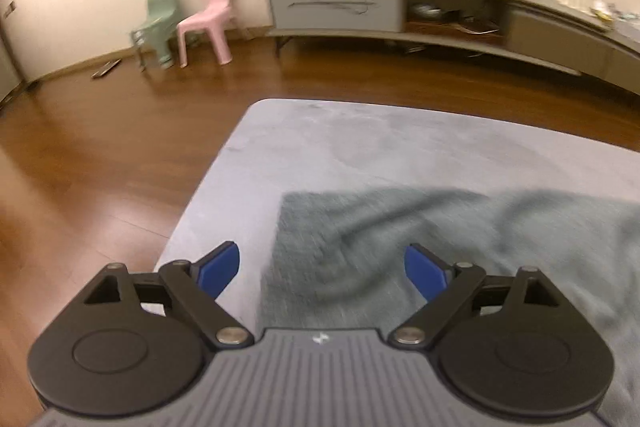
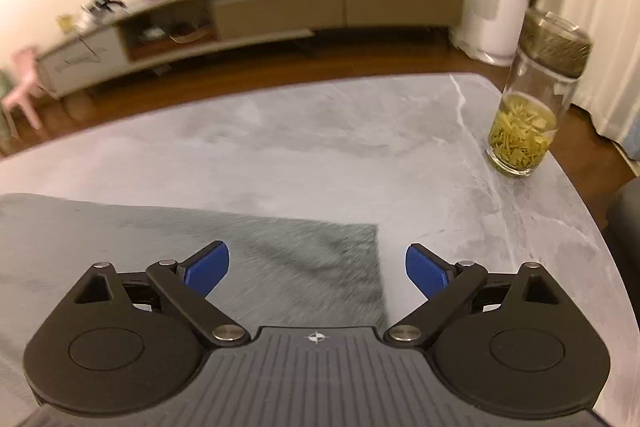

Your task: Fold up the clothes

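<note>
A grey-green garment [image 1: 440, 239] lies spread on the grey marbled table [image 1: 360, 147]. In the left wrist view its left edge runs between the blue pads, and my left gripper [image 1: 322, 273] is open and empty just above that edge. In the right wrist view the garment [image 2: 280, 259] shows its right corner, and my right gripper [image 2: 317, 273] is open and empty above that corner, with the cloth's right edge between the pads. The table [image 2: 360, 131] stretches beyond.
A glass jar with yellow-green contents [image 2: 528, 115] stands at the table's right edge. A long low cabinet [image 1: 400, 7] lines the far wall, with a pink chair [image 1: 208, 15] and a green chair [image 1: 158, 23] on the wooden floor [image 1: 100, 167].
</note>
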Motion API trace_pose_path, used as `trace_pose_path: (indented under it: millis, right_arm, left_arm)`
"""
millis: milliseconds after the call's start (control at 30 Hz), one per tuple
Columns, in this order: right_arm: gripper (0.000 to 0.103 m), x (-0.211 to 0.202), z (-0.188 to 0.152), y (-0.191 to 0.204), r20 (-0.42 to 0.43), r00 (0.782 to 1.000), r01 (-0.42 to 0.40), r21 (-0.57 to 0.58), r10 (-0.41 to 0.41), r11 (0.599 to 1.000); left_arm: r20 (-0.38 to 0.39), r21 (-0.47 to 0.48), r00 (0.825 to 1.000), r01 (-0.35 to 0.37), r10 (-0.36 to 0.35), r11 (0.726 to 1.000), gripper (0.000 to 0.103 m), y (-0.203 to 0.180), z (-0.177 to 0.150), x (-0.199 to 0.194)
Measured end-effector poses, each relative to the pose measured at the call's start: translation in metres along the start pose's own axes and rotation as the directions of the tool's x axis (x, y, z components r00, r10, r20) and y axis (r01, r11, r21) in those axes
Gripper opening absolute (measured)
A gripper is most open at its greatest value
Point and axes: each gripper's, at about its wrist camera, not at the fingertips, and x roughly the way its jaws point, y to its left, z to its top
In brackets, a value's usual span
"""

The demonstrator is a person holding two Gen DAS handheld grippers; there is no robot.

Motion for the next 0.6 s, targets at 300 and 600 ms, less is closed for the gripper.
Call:
trace_pose_path:
  millis: [300, 600]
  right_arm:
    - [0.061, 0.047, 0.001, 0.003, -0.078, 0.996, -0.04, -0.094, 0.033, 0.995]
    - [0.013, -0.052, 0.006, 0.016, 0.161, 0.977, -0.097, -0.229, 0.136, 0.969]
  left_arm:
    - [-0.047, 0.043, 0.999, -0.025, 0.027, 0.999, 0.058, -0.018, -0.008, 0.06]
    - [0.214, -0.073, 0.962, 0.192, -0.172, 0.979, 0.013, 0.034, -0.029, -0.053]
